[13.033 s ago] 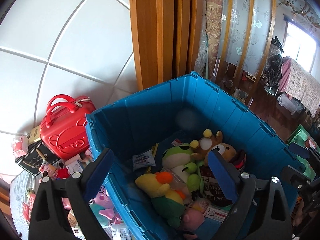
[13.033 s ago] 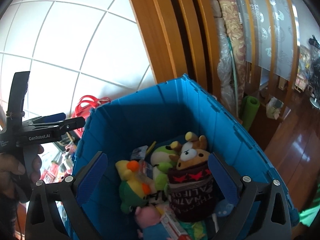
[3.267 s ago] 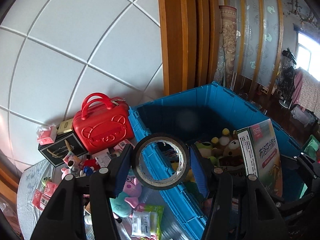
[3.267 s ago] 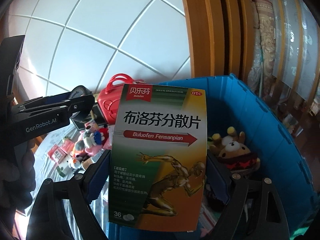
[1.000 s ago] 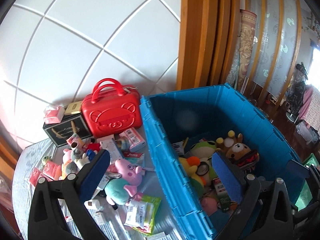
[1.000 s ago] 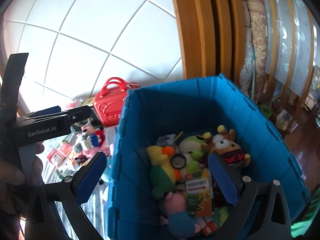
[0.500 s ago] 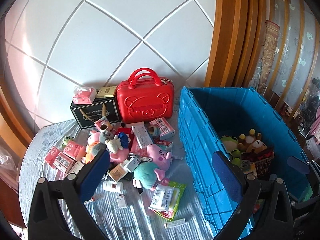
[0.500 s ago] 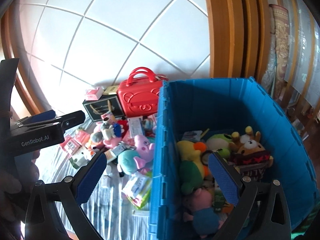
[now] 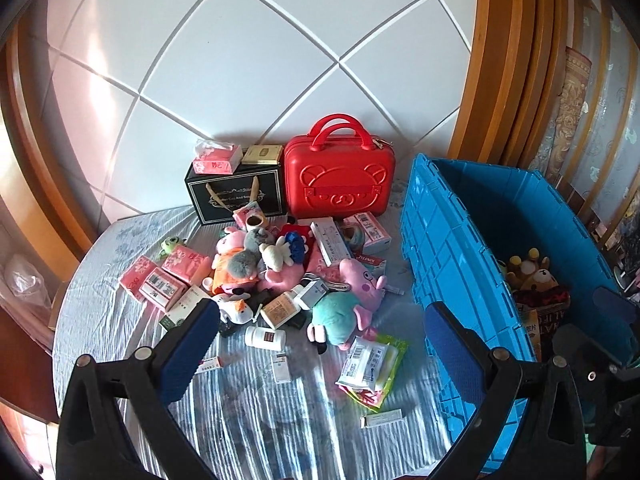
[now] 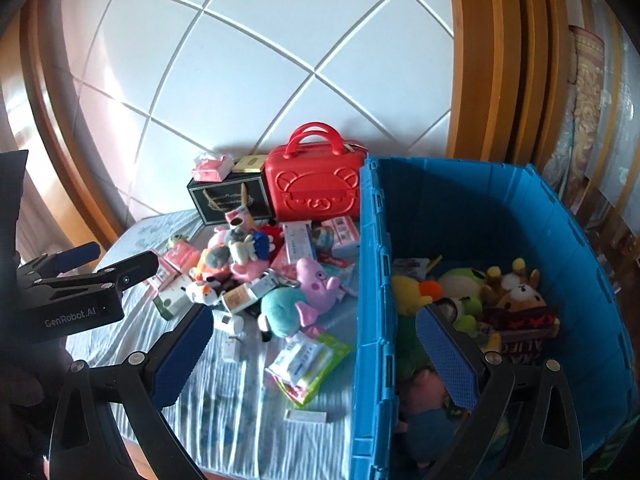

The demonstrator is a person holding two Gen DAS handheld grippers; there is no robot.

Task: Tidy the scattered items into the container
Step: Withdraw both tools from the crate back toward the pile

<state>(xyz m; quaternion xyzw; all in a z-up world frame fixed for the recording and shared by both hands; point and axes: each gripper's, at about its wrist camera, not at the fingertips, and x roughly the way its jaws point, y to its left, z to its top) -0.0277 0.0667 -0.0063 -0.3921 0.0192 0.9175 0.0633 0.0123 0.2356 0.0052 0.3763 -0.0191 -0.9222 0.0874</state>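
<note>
A blue plastic crate point(image 9: 448, 264) point(image 10: 372, 264) stands at the right with several plush toys and boxes inside. Left of it, a heap of scattered items lies on the striped cloth: a pink pig plush in a teal dress point(image 9: 348, 300) point(image 10: 298, 300), a white pill bottle point(image 9: 265, 338), a green wipes packet point(image 9: 374, 362) point(image 10: 306, 360), pink boxes point(image 9: 160, 280). My left gripper point(image 9: 322, 344) hangs open and empty above the heap's near side. My right gripper point(image 10: 314, 354) is open and empty over the crate's left wall. The left gripper's body point(image 10: 72, 292) shows at the left edge.
A red bear-face case point(image 9: 340, 176) point(image 10: 316, 190) and a black gift box point(image 9: 236, 196) with a pink tissue pack point(image 9: 216, 160) on top stand against the white tiled wall. Wooden frames flank the bed. A small white box point(image 9: 382, 418) lies near the front edge.
Both grippers have pulled back and swung left, away from the crate, so the heap on the cloth now fills the view. Both have stayed open and empty for the last second.
</note>
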